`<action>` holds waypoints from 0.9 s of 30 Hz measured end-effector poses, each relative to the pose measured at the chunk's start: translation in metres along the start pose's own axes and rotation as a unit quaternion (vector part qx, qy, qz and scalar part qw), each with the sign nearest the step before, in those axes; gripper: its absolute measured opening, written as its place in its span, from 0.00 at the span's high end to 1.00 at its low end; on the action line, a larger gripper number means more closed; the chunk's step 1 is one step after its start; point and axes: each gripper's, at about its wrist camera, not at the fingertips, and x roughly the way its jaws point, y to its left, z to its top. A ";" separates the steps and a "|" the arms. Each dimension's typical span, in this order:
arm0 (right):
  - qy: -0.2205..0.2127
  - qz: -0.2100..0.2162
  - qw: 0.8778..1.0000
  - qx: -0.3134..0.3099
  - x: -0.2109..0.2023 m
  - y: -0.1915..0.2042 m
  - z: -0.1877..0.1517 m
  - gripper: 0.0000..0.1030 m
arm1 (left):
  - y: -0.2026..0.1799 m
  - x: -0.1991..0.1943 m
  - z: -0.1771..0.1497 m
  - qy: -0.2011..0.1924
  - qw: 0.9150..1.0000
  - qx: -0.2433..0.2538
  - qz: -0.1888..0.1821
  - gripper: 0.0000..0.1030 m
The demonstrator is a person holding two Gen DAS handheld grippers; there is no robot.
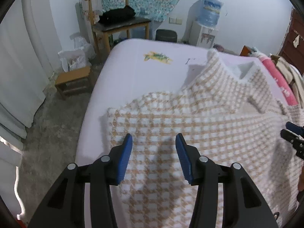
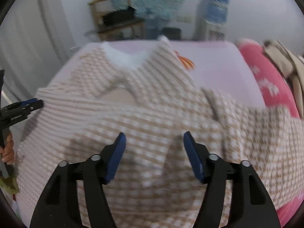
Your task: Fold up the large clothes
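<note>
A large tan-and-white checked garment [image 1: 199, 125] with a white-lined collar [image 1: 214, 57] lies spread on a pale lilac bed [image 1: 144, 72]. My left gripper [image 1: 153, 138] hangs open and empty just above its near left part. My right gripper [image 2: 153, 135] is open and empty above the garment's [image 2: 148, 114] middle; this view is blurred. The collar [image 2: 129, 58] points away from me. The right gripper's tip shows at the right edge of the left wrist view [image 1: 292, 134], and the left gripper at the left edge of the right wrist view [image 2: 20, 108].
A pink blanket [image 1: 279, 81] and beige clothes [image 1: 290, 74] lie along the bed's right side. Left of the bed stand a small wooden stool [image 1: 74, 79], plastic bags [image 1: 76, 57] and a wooden chair [image 1: 117, 22]. A water dispenser [image 1: 207, 20] stands at the far wall.
</note>
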 end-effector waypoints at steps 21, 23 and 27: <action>-0.007 -0.058 0.990 0.128 -0.087 -0.114 -0.032 0.32 | -0.080 0.002 -0.057 0.016 0.998 0.068 -0.008 0.20; -0.013 -0.070 0.982 0.178 -0.105 -0.153 -0.040 0.32 | -0.079 0.002 -0.057 0.016 0.998 0.066 -0.009 0.20; -0.032 -0.111 0.954 0.276 -0.139 -0.237 -0.062 0.32 | -0.079 0.002 -0.056 0.015 0.998 0.065 -0.009 0.19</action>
